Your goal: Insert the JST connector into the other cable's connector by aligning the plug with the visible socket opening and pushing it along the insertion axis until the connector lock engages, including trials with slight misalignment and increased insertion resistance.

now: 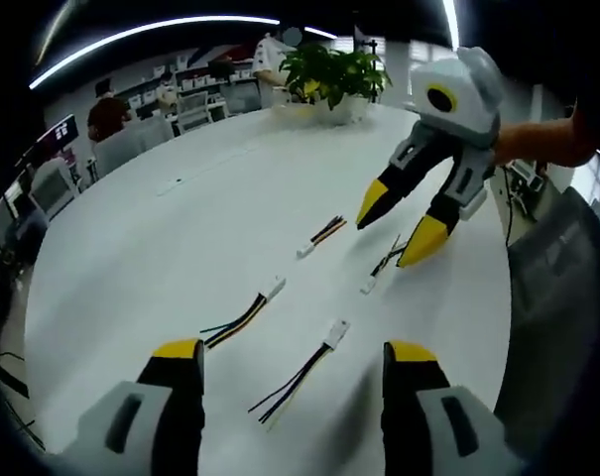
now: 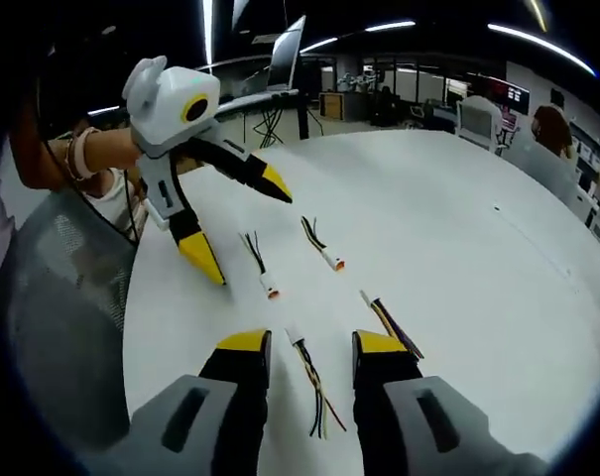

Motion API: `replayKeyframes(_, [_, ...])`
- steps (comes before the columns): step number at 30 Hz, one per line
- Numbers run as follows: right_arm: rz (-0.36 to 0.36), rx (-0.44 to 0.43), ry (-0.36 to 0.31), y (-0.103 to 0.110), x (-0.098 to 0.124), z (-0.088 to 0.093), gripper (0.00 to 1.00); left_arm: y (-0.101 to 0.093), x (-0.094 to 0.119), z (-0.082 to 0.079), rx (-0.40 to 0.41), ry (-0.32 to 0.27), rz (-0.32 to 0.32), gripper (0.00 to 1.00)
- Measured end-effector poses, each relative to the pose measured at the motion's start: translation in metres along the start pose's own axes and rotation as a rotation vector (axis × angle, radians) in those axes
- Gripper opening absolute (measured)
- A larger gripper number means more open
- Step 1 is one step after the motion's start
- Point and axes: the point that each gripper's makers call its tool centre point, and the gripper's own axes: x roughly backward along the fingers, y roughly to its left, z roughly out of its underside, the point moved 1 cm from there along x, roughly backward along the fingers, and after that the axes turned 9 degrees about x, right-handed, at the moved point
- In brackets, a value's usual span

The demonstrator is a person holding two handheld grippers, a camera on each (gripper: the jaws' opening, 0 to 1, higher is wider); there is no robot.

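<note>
Meanwhile, four connector cables point(image 1: 298, 383) lay loose on the white desk point(image 1: 161, 258); both grippers, left point(image 1: 292, 359) and right point(image 2: 307, 345), hovered above them with fingers apart, gripping nothing.

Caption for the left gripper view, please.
Open left gripper and open right gripper hover above four short cables on a white table.

Round white table point(image 1: 180, 248), potted plant point(image 1: 331, 71), ceiling light strips point(image 1: 141, 32), perhaps desks behind.
</note>
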Motion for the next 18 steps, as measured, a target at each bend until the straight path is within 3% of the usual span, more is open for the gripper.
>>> replayKeyframes(2, [-0.008,0.009,0.003,0.002,-0.003,0.001,0.29,-0.002,-0.001,-0.002,-0.033,-0.019,0.008,0.67])
replayKeyframes(9, [-0.032,0.064,-0.020,0.010,-0.010,0.002,0.26,-0.015,-0.010,0.004,-0.125,0.002,0.074,0.62])
replayKeyframes(14, [-0.048,0.088,-0.027,0.013,-0.015,0.006,0.23,-0.028,-0.014,-0.004,-0.142,-0.056,0.123,0.49])
replayKeyframes(18, [-0.055,0.094,-0.035,0.015,-0.016,0.008,0.20,-0.034,-0.017,-0.002,-0.162,-0.059,0.139,0.40])
